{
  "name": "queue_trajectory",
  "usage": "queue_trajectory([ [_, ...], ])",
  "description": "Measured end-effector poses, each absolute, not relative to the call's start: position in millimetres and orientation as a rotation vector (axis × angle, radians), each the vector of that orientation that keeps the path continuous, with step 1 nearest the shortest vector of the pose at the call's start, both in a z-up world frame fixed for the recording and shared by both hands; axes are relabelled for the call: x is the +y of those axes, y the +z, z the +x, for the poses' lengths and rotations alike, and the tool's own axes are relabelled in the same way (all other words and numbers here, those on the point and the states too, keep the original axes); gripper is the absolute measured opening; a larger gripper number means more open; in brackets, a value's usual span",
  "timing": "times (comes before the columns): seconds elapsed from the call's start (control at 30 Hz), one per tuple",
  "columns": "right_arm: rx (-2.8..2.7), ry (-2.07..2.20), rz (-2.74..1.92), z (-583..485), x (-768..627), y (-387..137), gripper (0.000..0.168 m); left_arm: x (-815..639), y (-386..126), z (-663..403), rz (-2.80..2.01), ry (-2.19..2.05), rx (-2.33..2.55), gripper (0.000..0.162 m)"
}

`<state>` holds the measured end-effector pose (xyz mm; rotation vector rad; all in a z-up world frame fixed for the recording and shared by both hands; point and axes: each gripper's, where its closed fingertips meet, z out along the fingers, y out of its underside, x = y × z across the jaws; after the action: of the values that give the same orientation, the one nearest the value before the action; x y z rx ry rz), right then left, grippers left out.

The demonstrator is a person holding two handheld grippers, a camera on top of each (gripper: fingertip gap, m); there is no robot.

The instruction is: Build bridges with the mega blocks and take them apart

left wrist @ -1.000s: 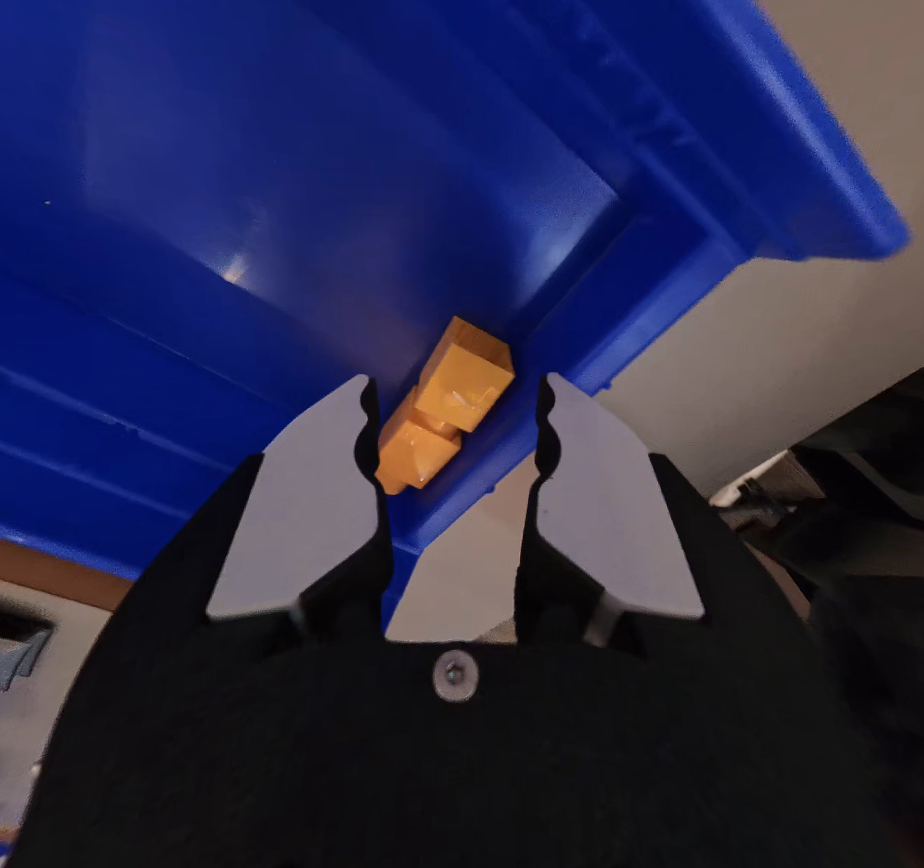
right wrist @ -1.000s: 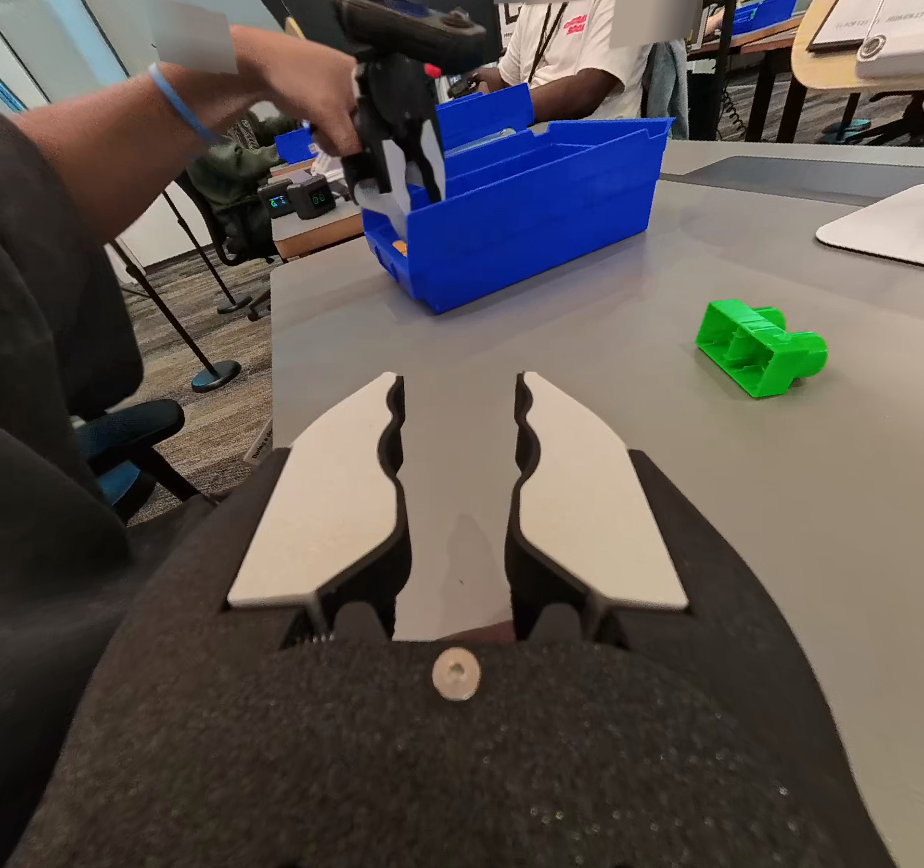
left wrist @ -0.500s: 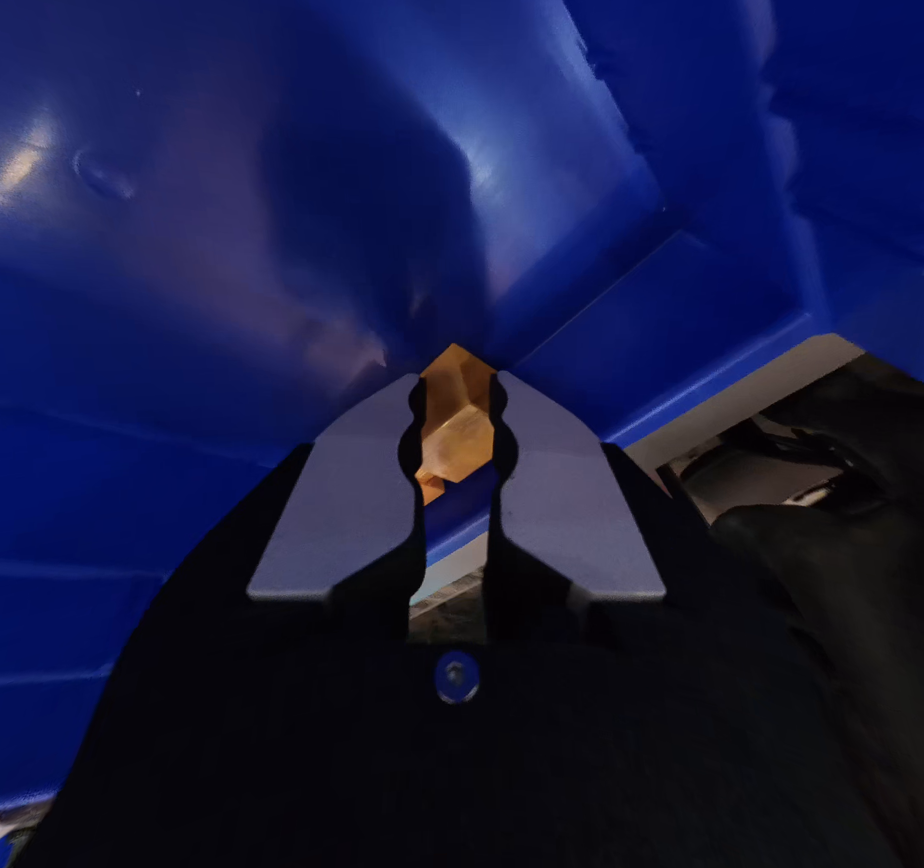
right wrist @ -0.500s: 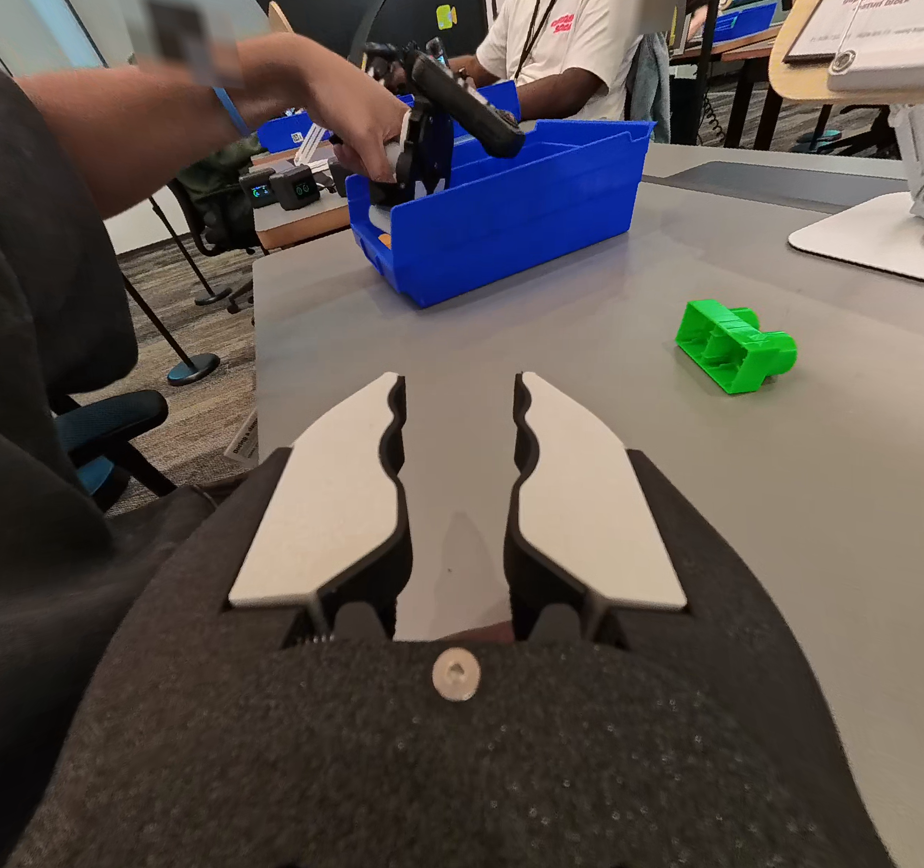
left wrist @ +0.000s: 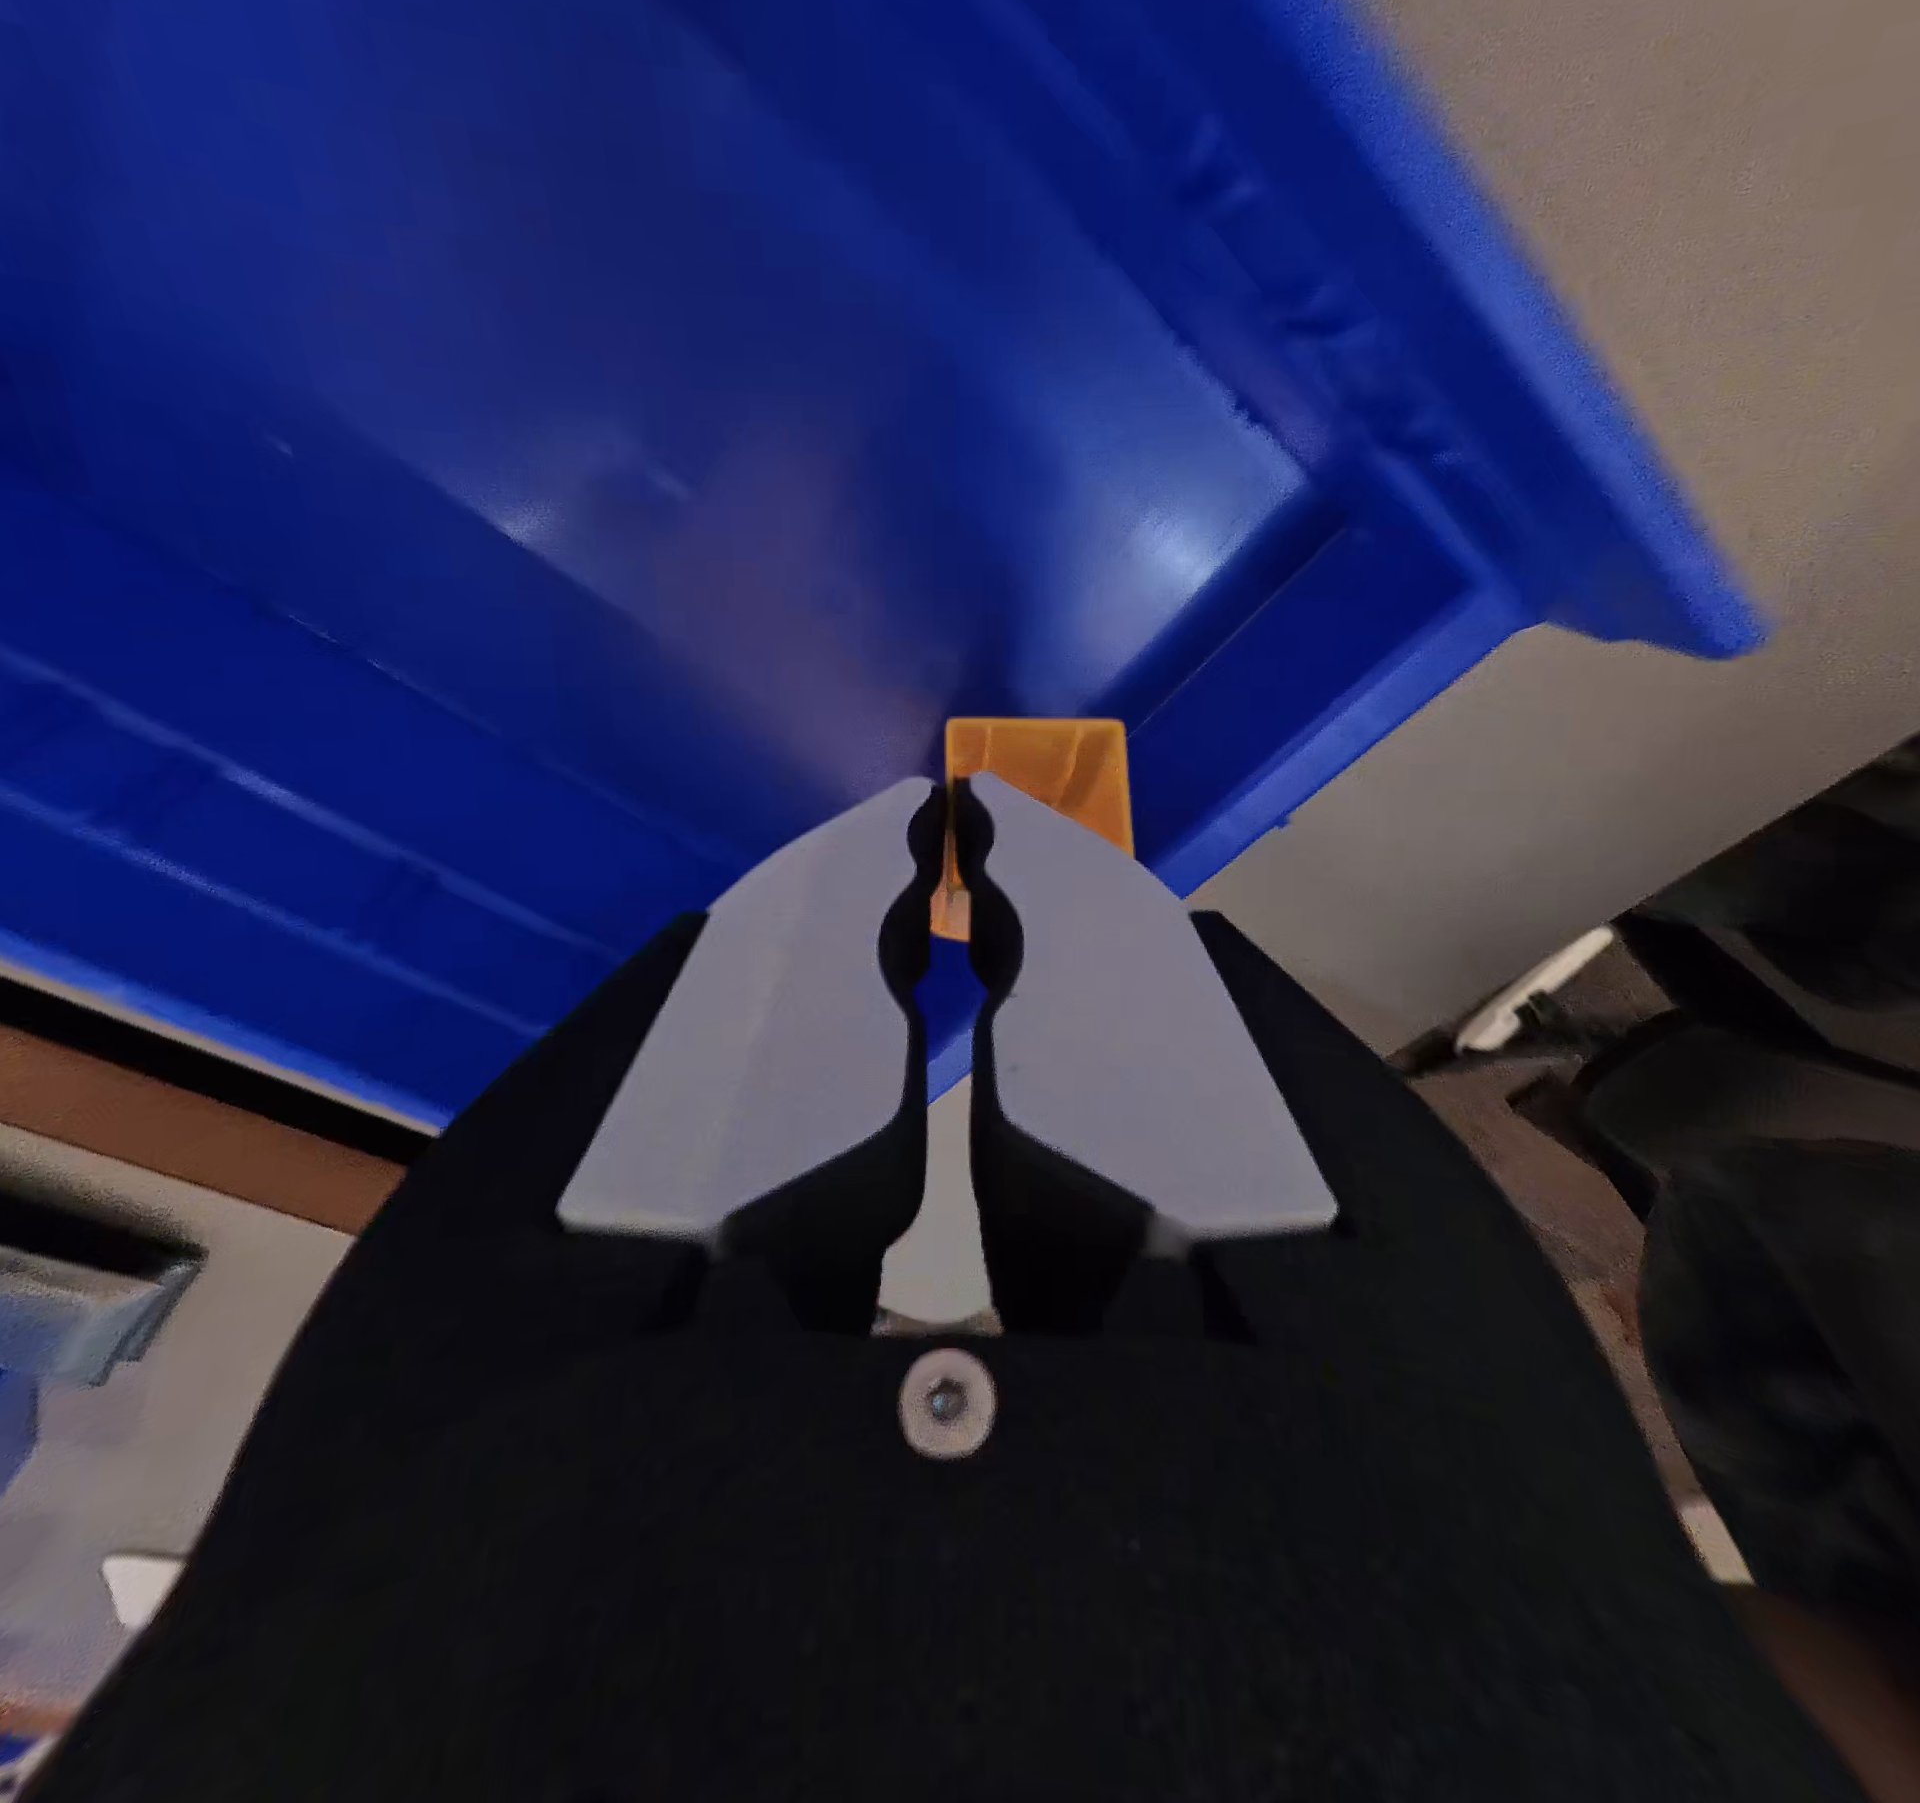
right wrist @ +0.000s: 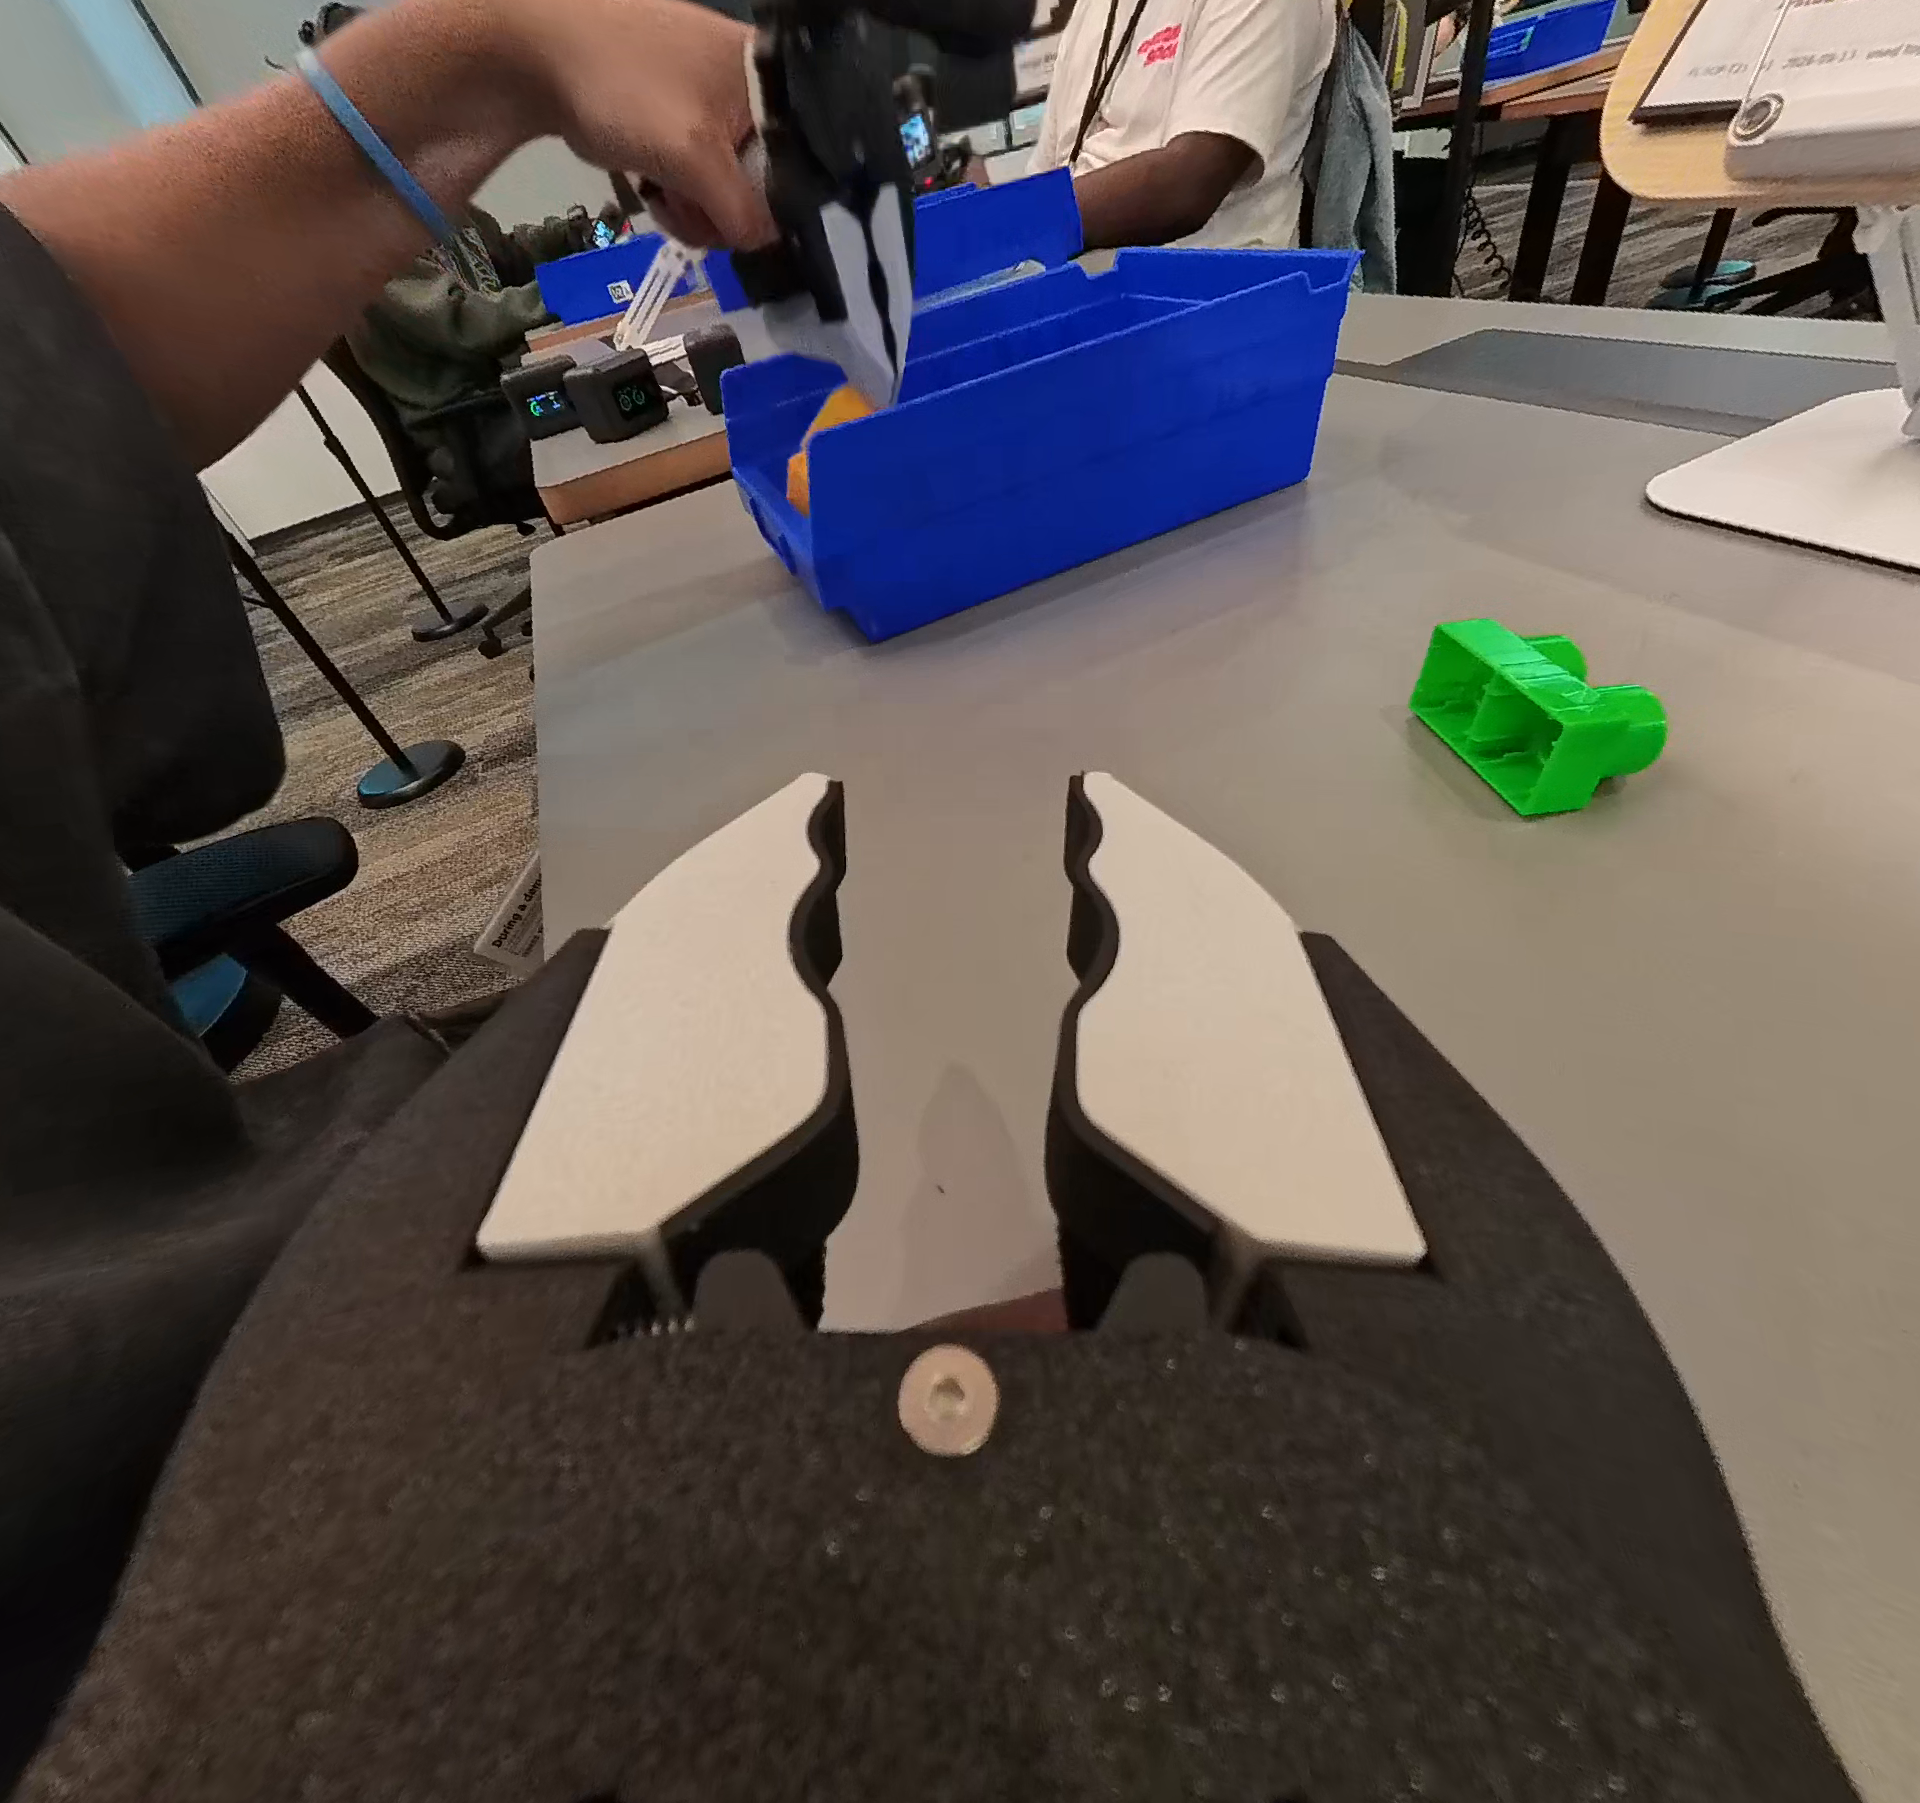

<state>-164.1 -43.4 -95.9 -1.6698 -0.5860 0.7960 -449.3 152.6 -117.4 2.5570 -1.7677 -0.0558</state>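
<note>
Left gripper (left wrist: 951, 797) pinching orange block (left wrist: 1049, 766) wall, hollow side facing camera; right gripper (right wrist: 954, 797) open.

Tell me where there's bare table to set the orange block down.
Free: the grey tabletop between the blue plastic bin, the green block and the open right gripper. Also bare nearer than the green block. Crowded: the bin's near end, where the left gripper pinches the orange block.

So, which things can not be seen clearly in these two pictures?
- Orange block: left wrist view, mostly hidden by the left gripper; right wrist view, by the blue bin wall.
- Bin's interior: right wrist view, hidden by its near wall.
- Left gripper: right wrist view, motion-blurred.
- Green block: its far side faces away.
</note>
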Motion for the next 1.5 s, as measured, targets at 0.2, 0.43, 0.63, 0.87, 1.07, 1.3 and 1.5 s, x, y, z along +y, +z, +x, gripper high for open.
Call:
queue_trajectory([
  [0.2,-0.562,0.804,-1.666,-159.6,-41.8,-94.0,0.04,151.4,-40.7,-366.5,2.597,0.147,-2.138,0.001],
  [0.43,-0.539,0.81,-1.662,-155.7,-40.7,-92.8,0.039,123.3,-6.6,-224.8,2.418,0.508,-2.565,0.001],
  [0.63,-0.521,0.815,-1.663,-151.0,-41.0,-92.7,0.039,118.9,-35.1,-157.1,2.974,1.22,-2.199,0.001],
  [0.87,-0.507,0.836,-1.66,-149.2,-41.5,-91.6,0.038,104.4,-115.4,-180.2,3.252,1.377,-1.8,0.001],
  [1.07,-0.521,0.819,-1.667,-151.5,-41.3,-93.2,0.038,92.8,-140.1,-199.6,3.29,1.231,-1.809,0.001],
  [1.3,-0.525,0.812,-1.672,-151.8,-40.6,-94.4,0.037,76.7,-150.0,-223.4,3.349,1.119,-1.814,0.002],
  [1.5,-0.539,0.815,-1.68,-155.8,-41.6,-97.0,0.037,58.5,-166.7,-234.2,3.354,0.961,-1.833,0.02],
])
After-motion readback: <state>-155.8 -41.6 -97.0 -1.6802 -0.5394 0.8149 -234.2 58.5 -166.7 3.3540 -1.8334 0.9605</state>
